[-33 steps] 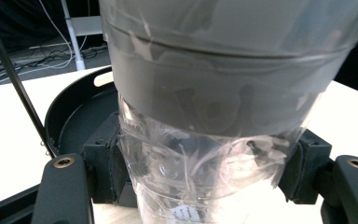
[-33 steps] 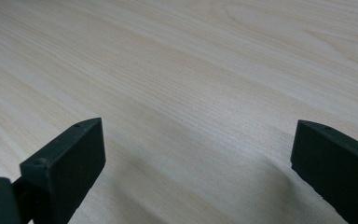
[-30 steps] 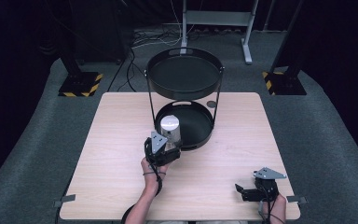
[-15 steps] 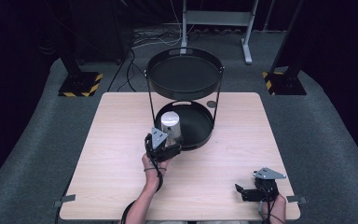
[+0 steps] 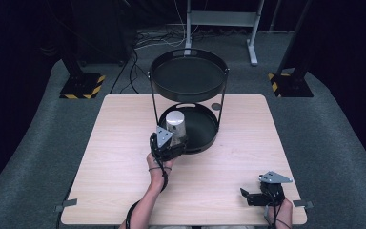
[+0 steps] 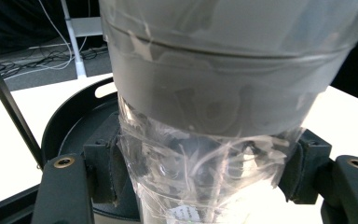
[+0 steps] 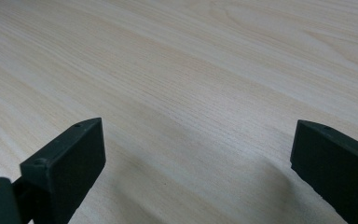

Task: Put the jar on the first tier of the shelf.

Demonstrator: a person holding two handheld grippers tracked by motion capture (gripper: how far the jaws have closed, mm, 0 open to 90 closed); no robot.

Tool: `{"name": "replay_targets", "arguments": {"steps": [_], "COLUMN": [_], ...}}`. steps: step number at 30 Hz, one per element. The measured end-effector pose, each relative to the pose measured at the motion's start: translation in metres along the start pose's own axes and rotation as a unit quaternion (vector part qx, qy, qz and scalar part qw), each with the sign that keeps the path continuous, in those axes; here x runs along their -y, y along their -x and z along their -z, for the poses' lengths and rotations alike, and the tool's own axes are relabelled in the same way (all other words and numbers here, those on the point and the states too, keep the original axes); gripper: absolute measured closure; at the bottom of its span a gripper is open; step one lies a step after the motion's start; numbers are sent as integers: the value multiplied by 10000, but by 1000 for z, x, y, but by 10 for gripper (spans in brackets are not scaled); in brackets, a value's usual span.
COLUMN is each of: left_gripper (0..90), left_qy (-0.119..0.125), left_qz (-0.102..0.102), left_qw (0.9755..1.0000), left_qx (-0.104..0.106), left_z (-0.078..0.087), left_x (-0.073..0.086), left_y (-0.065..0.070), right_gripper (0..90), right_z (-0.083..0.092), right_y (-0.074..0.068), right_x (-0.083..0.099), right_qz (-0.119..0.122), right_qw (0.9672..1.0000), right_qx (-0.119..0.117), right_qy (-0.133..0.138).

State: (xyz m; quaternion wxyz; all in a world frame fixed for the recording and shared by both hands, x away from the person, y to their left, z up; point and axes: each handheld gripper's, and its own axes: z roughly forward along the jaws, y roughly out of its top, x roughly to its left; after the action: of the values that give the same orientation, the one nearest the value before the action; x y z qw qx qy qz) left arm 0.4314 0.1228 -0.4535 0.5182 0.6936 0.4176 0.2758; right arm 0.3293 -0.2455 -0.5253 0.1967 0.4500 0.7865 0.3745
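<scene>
Closest to me, the right gripper is just parked at the near right corner of the tabletop, fingers spread wide with nothing but bare wood between them. A bit further in, the left gripper has its fingers clamped on the clear lower part of a cup, which looks like a crinkly see-through plastic one sitting mouth-down with a grey one over the top of it, though I can't swear to exactly how they nest. The cup sits over the near left edge of the lower tray of that black two-tier stand; whether its bottom is touching the tray or hanging just above it I can't tell. The upper tray behind and above looks empty. My read: this is the placing step, cup going onto the lower tier. Next it needs to settle flat inside the rim, clear of the thin upright post, before the fingers let go.
</scene>
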Motion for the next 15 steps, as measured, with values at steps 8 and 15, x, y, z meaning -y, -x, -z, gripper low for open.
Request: {"name": "replay_targets", "arguments": {"steps": [8, 15], "left_gripper": [302, 302], "left_qy": [24, 23], "left_qz": [67, 10], "left_qw": [10000, 10000], "left_qx": [0, -75], "left_z": [-8, -15], "left_x": [-3, -4], "left_y": [-3, -4], "right_gripper": [25, 25], "right_z": [0, 0], "right_y": [0, 0], "right_x": [0, 0], "right_qz": [7, 15], "right_qw": [10000, 10000], "right_qx": [3, 10], "right_qy": [-10, -15]}}
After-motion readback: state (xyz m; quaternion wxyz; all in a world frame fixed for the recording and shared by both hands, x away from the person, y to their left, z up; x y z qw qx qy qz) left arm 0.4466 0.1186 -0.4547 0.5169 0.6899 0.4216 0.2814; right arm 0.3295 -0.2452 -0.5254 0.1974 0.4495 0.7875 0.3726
